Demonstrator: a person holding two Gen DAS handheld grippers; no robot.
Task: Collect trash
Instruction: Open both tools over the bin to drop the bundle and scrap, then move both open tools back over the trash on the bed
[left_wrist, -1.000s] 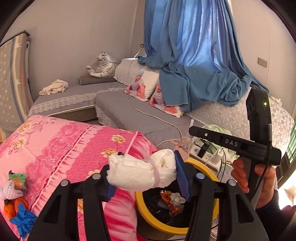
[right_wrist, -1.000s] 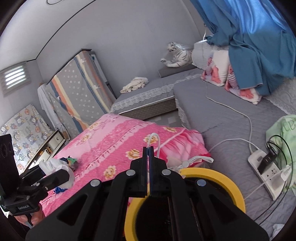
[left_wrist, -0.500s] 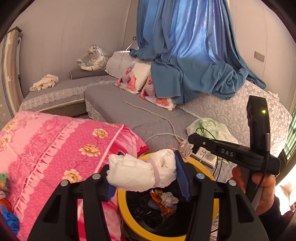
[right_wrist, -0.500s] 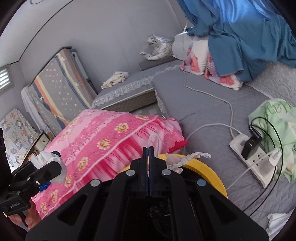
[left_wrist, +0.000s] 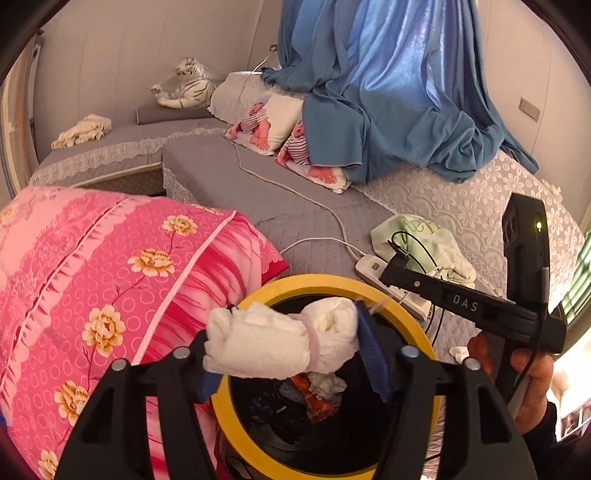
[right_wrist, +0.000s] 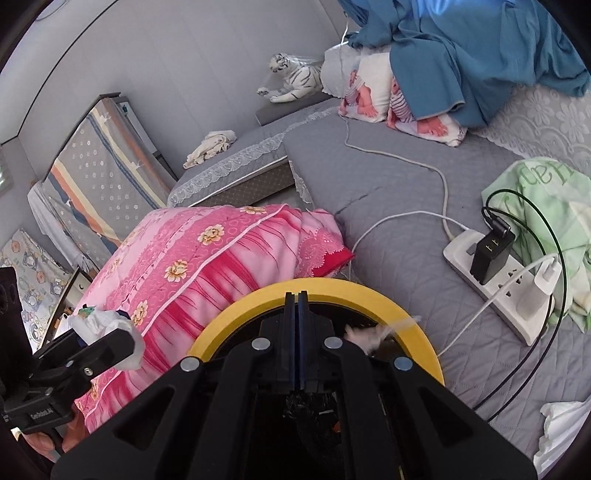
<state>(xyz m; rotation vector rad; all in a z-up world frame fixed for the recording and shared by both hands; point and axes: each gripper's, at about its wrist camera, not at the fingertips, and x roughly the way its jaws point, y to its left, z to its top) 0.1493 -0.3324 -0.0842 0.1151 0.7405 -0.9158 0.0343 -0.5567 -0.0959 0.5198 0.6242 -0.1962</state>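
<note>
My left gripper (left_wrist: 284, 350) is shut on a rolled white diaper (left_wrist: 280, 341) and holds it over the near left rim of a yellow-rimmed trash bin (left_wrist: 417, 325) with a black liner and trash inside. My right gripper (right_wrist: 298, 306) is shut with nothing between its jaws, over the bin's far rim (right_wrist: 332, 290). A clear pinkish wrapper (right_wrist: 373, 334) hangs at the rim just right of it. The left gripper with the diaper (right_wrist: 107, 326) also shows at the left of the right wrist view. The right gripper (left_wrist: 388, 275) shows at the right of the left wrist view.
A pink floral quilt (left_wrist: 110, 266) lies left of the bin. A white power strip (right_wrist: 495, 284) with chargers and cables sits on the grey mattress (right_wrist: 388, 177) to the right, by a green cloth (right_wrist: 546, 199). A white crumpled piece (right_wrist: 561, 424) lies at lower right. Blue curtain (left_wrist: 388, 92) behind.
Both grippers have moved right and forward over the bin. The wrapper that hung from the right gripper's shut jaws now sits loose at the bin rim. The diaper stays held.
</note>
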